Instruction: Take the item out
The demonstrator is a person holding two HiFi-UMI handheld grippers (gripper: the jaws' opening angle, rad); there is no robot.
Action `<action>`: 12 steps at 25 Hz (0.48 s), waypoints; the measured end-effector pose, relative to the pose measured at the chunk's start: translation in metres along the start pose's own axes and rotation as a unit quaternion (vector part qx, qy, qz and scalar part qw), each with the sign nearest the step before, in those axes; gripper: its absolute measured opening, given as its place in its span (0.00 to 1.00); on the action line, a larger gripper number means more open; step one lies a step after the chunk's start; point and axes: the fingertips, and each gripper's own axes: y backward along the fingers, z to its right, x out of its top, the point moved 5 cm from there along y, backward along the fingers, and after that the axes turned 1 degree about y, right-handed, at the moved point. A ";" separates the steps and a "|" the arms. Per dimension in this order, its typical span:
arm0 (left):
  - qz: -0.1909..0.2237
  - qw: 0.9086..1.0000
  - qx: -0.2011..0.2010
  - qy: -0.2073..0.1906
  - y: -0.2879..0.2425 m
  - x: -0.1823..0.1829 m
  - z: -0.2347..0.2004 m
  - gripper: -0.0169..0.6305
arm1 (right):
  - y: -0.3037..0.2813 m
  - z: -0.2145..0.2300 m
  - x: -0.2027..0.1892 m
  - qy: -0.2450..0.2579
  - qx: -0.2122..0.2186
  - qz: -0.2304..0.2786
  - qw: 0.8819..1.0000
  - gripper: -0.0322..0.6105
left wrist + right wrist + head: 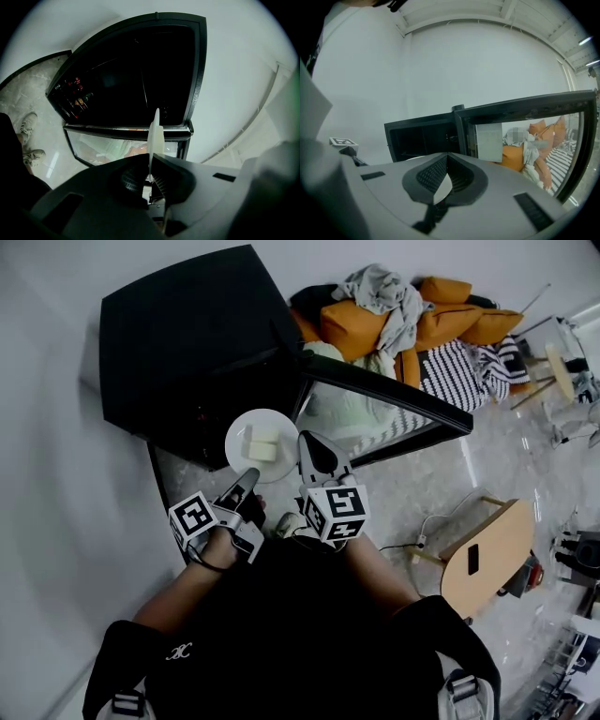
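A white plate (262,442) carrying two pale blocks (263,447) hangs in front of the black oven (187,343), whose glass door (375,404) stands open to the right. My left gripper (248,474) is shut on the plate's near rim; in the left gripper view the plate (154,136) stands edge-on between the jaws of this gripper (150,161). My right gripper (307,439) sits just beside the plate's right edge, jaws closed tip to tip. In the right gripper view the right gripper (447,157) points at the oven cavity (422,136), and a sliver of plate (440,185) shows below.
A white wall runs along the left. Behind the door lies a sofa (403,315) with orange cushions and heaped clothes. A wooden stool (487,554) and a cable lie on the marble floor at right. The person's shoes (30,122) are on the floor.
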 end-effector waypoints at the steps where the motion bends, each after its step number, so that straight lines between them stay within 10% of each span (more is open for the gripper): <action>1: 0.003 1.000 -0.001 0.001 0.000 0.000 0.001 0.06 | 0.000 0.000 0.001 0.001 0.003 0.001 1.000 0.06; 12: 0.031 0.999 -0.005 0.009 0.005 0.005 0.001 0.06 | -0.005 -0.004 0.006 0.019 0.023 0.002 1.000 0.06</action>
